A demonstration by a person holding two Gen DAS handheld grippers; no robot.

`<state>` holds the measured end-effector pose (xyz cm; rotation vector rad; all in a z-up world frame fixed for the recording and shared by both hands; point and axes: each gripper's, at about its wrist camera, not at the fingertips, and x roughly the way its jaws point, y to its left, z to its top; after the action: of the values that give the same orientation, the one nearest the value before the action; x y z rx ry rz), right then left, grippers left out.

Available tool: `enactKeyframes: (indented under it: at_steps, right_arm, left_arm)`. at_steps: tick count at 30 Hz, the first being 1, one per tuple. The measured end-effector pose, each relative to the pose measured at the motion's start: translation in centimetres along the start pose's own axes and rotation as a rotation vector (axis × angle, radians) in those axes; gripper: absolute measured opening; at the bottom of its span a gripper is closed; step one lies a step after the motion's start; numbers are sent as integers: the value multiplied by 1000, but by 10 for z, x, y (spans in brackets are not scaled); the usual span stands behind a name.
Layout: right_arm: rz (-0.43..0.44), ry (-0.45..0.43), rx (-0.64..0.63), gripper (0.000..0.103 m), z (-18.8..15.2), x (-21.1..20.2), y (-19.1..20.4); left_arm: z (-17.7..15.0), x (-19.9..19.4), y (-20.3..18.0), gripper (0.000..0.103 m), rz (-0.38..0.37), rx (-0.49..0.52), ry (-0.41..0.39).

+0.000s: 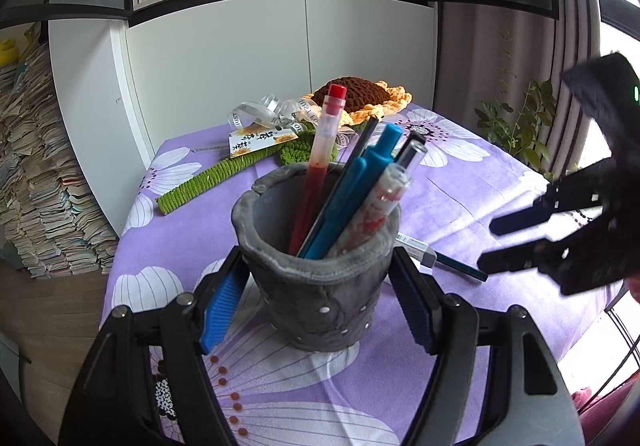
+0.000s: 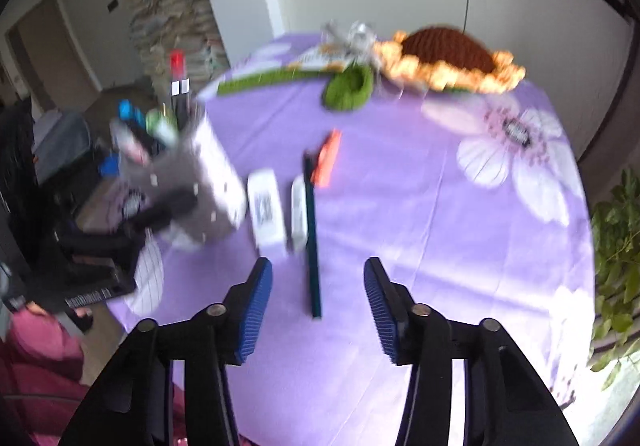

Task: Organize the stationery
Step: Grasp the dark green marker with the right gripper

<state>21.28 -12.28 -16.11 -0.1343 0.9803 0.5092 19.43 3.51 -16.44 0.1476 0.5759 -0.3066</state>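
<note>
The dark teal pen (image 2: 312, 234) lies lengthwise straight ahead of the wide-open right gripper (image 2: 318, 306), just right of the grey pen cup (image 1: 320, 278), which the left gripper (image 1: 320, 310) brackets, contact unclear.

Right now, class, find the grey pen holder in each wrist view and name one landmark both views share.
Left wrist view: the grey pen holder stands at lower centre, between the left gripper fingers, which flank it, pens upright inside.
Right wrist view: the grey pen holder sits blurred at middle left, beside white erasers.
Shared landmark: the crocheted sunflower at the table's far edge.
</note>
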Motion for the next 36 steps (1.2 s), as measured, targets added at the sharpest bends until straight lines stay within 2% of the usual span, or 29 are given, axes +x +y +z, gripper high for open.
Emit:
enactKeyframes:
  at_steps: [3,6,9,13,16,20,23,26,28,32,34,36]
  right_arm:
    - [-40,45,-11,33,-12,16,0]
    - [-22,74,4,27,-16,27,-4]
    - [-47,61,-12,9,-17,28,-5]
    - [-21,42,-12,8,-15,16,-3]
    - [35,-20,37,8,-7,-11,-8]
    - [49,-115,44,8,10,-51,-9]
    - [40,-171,5,8,22,-76,0]
    - [82,-191,-68,8,31,-97,18]
    - [140,-158,-103,8,30,-107,32]
    - [181,-51,-139,8,28,-120,44]
    - [187,-5,-157,8,28,-129,47]
    - [164,49,-228,8,33,-135,54]
  left_arm:
    - [1,0,-1,71,4,7,0]
    - [1,0,0,71,2,4,0]
    - [1,0,0,71,2,2,1]
    - [0,0,0,71,2,2,1]
    - [1,0,-1,71,4,3,2]
    - [1,0,-1,71,4,2,3]
    - [0,0,-1,71,6,4,1]
    - [0,-1,-1,71,5,4,0]
    - [0,-1,-1,71,5,5,-1]
    - [0,-1,-1,71,6,13,-4]
    - [0,-1,-1,71,7,21,-6]
    - [0,-1,-1,72,9,27,-7]
